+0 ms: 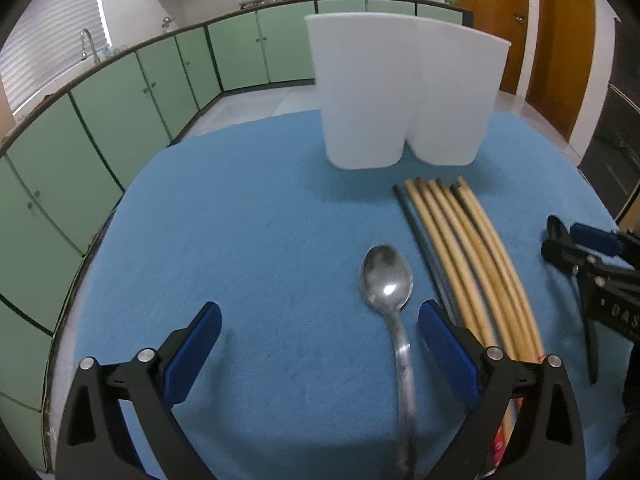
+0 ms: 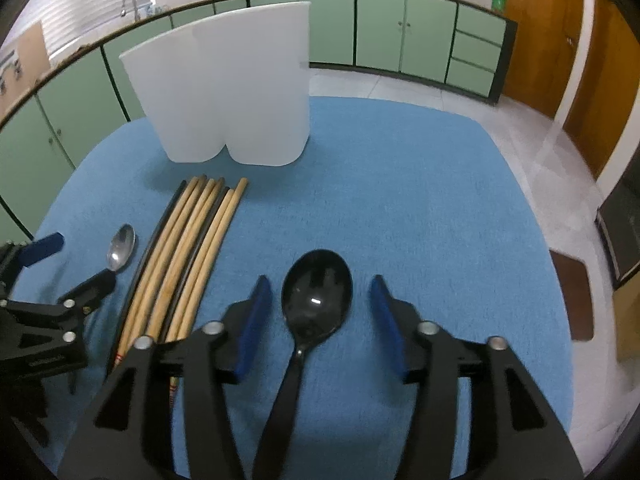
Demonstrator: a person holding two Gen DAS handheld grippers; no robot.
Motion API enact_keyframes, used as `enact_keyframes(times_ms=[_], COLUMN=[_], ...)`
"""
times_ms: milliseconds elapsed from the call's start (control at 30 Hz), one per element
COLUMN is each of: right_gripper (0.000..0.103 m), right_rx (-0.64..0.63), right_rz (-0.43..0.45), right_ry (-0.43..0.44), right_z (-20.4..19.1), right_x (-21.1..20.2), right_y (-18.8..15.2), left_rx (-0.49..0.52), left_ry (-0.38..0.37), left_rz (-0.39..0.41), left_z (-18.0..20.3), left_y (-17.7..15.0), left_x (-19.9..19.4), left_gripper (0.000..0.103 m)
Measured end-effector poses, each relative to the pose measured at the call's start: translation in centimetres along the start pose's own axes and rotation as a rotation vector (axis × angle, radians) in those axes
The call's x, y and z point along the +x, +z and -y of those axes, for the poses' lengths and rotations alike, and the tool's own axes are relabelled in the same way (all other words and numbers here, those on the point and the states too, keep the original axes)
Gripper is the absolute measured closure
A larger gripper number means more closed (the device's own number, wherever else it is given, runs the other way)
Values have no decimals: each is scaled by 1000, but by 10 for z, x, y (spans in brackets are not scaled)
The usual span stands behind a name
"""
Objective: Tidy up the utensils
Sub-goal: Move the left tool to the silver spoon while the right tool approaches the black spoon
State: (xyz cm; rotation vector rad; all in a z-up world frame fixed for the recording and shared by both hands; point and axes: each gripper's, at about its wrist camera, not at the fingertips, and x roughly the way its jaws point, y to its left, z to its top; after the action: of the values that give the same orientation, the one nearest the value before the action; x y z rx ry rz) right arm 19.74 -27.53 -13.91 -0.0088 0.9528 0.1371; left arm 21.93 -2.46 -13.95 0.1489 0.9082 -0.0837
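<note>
A metal spoon [image 1: 387, 276] lies on the blue cloth [image 1: 240, 240], bowl away from me, its handle running back between my left gripper's [image 1: 320, 334] open fingers. A bundle of wooden and dark chopsticks [image 1: 468, 248] lies just right of it. A white two-part utensil holder [image 1: 400, 92] stands upright at the far side. In the right wrist view a black spoon [image 2: 316, 292] lies between my right gripper's [image 2: 320, 312] open fingers, handle toward me. The chopsticks [image 2: 188, 248], metal spoon [image 2: 122, 246] and holder [image 2: 228, 84] lie to its left.
The right gripper shows at the right edge of the left wrist view [image 1: 592, 264]; the left gripper shows at the left edge of the right wrist view [image 2: 52, 308]. The table drops off beyond the blue cloth [image 2: 440, 200]. Green kitchen cabinets [image 1: 120, 92] lie behind.
</note>
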Motion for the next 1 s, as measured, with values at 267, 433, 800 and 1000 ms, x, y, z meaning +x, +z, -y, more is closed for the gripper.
enact_keyframes(times_ms=[267, 433, 800, 1000], right_gripper=[50, 50, 50, 50], right_rx=[12, 12, 6, 13], right_rz=[-28, -43, -55, -66], right_ry=[-8, -17, -20, -14], right_z=[-3, -3, -3, -4], right_x=[5, 9, 5, 9], right_y=[7, 9, 12, 13], left_rx=[-1, 2, -18, -27], left_ry=[22, 18, 9, 17], left_rz=[-19, -41, -37, -66], left_z=[-1, 2, 6, 4], left_y=[23, 24, 20, 21], left_x=[15, 21, 15, 25], left_gripper=[6, 6, 6, 6])
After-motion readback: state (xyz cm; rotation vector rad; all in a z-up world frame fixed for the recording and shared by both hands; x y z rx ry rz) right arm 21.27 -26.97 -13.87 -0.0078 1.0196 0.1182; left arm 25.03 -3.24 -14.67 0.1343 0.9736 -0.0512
